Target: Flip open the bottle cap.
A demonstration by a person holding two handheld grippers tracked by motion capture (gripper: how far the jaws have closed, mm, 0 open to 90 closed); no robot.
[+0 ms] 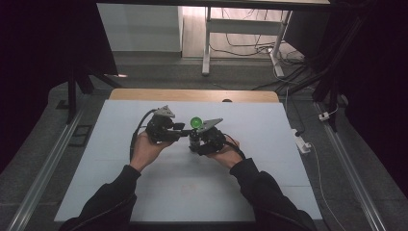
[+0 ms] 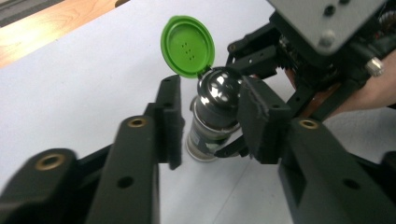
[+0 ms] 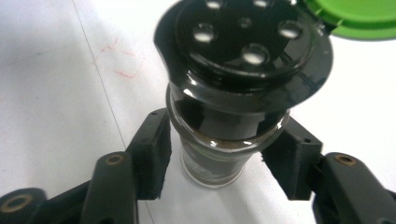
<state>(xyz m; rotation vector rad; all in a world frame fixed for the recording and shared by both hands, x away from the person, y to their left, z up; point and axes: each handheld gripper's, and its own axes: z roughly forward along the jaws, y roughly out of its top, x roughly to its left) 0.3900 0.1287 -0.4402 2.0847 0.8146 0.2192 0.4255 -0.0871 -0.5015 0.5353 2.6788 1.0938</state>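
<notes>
A small glass jar (image 1: 194, 138) stands on the white mat (image 1: 250, 183) at mid table. Its green flip lid (image 1: 195, 122) is swung open and stands upright above the black shaker top (image 3: 243, 42), which has several holes. My right gripper (image 3: 219, 158) is shut on the jar (image 3: 224, 126), one pad on each side of the glass just under the cap. My left gripper (image 2: 210, 100) is open, its pads level with the shiny cap (image 2: 219, 91), and the green lid (image 2: 187, 45) rises just beyond them. In the high view the left gripper (image 1: 182, 129) comes in from the jar's left.
A bare wooden strip (image 1: 192, 95) runs along the mat's far edge. Faint red marks (image 3: 121, 60) lie on the mat near the jar. Beyond the table stand white table legs (image 1: 207, 43) with cables, and a power strip (image 1: 302, 142) lies on the floor at right.
</notes>
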